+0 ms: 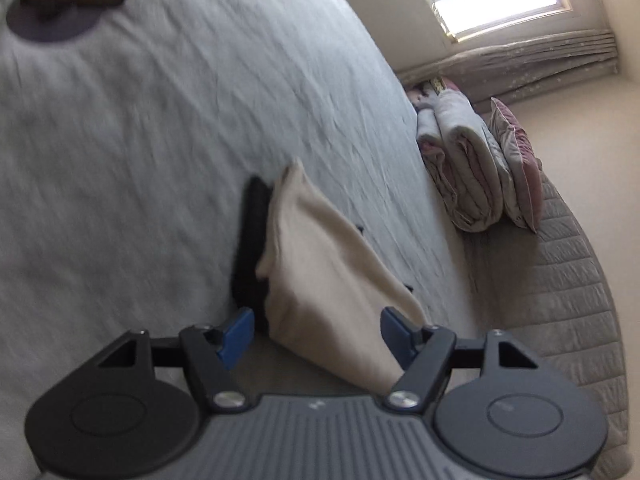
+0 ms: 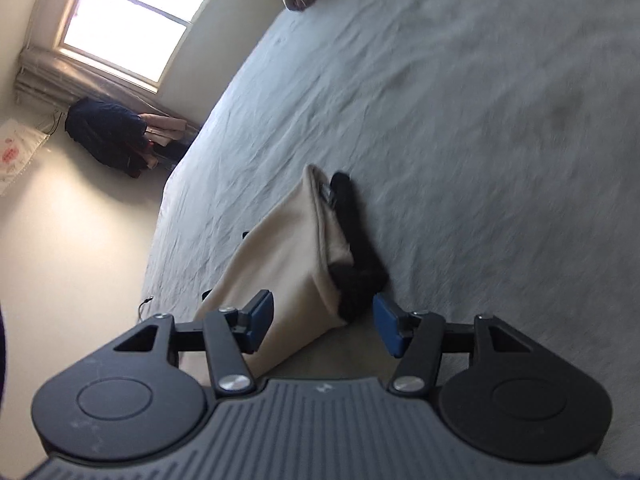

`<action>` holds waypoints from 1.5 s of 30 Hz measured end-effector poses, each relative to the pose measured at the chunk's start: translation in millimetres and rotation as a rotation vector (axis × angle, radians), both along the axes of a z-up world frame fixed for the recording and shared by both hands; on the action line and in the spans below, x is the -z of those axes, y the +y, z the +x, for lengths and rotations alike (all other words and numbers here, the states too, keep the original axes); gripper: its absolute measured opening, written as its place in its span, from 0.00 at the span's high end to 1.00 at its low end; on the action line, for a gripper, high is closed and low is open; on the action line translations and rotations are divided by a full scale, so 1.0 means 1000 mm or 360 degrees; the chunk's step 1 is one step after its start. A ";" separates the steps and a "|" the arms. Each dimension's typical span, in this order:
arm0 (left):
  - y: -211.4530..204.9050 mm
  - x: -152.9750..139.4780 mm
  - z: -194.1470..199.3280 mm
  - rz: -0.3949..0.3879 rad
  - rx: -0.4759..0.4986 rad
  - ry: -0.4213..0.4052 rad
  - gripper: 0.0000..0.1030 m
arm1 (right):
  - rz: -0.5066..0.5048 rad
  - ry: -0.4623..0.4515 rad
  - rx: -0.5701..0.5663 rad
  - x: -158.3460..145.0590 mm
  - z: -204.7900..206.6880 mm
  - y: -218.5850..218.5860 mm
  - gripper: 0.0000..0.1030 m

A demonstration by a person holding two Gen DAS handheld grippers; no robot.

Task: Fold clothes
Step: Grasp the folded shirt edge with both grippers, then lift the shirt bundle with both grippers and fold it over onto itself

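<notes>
Garment [image 1: 320, 272]: beige, folded, black furry trim along one edge; lies on the bed, lower centre of both views.
Bed [image 1: 160, 140]: grey sheet, wrinkled, blurred.
Left gripper [image 1: 316, 334]: jaws apart, blue pads clear of the cloth; garment's near end lies between them, not held.
Right gripper [image 2: 324, 324]: jaws apart, nothing gripped; garment's near corner sits between the pads.
Surroundings: rolled quilts [image 1: 468, 168] and pillow [image 1: 516, 164], right; window [image 2: 132, 20], upper left; dark clothes [image 2: 108, 136] on floor.
Obstructions: none over the garment.
</notes>
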State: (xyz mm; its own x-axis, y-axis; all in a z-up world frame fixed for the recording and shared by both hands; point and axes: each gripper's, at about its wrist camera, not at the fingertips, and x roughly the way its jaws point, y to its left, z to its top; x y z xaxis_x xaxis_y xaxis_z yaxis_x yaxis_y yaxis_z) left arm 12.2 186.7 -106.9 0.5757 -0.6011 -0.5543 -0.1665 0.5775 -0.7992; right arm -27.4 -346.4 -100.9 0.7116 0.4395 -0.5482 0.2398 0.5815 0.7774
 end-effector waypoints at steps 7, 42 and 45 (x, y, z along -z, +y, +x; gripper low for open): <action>-0.031 0.023 0.002 -0.0048 -0.0137 0.0032 0.31 | 0.0154 0.0043 0.0125 0.021 0.021 0.007 0.42; -0.088 -0.024 0.003 0.0434 -0.0629 -0.0333 0.77 | -0.0863 -0.0574 -0.0496 -0.025 0.081 0.171 0.84; -0.086 -0.028 0.004 0.0403 -0.0626 -0.0331 0.79 | -0.0821 -0.0552 -0.0587 -0.016 0.084 0.182 0.88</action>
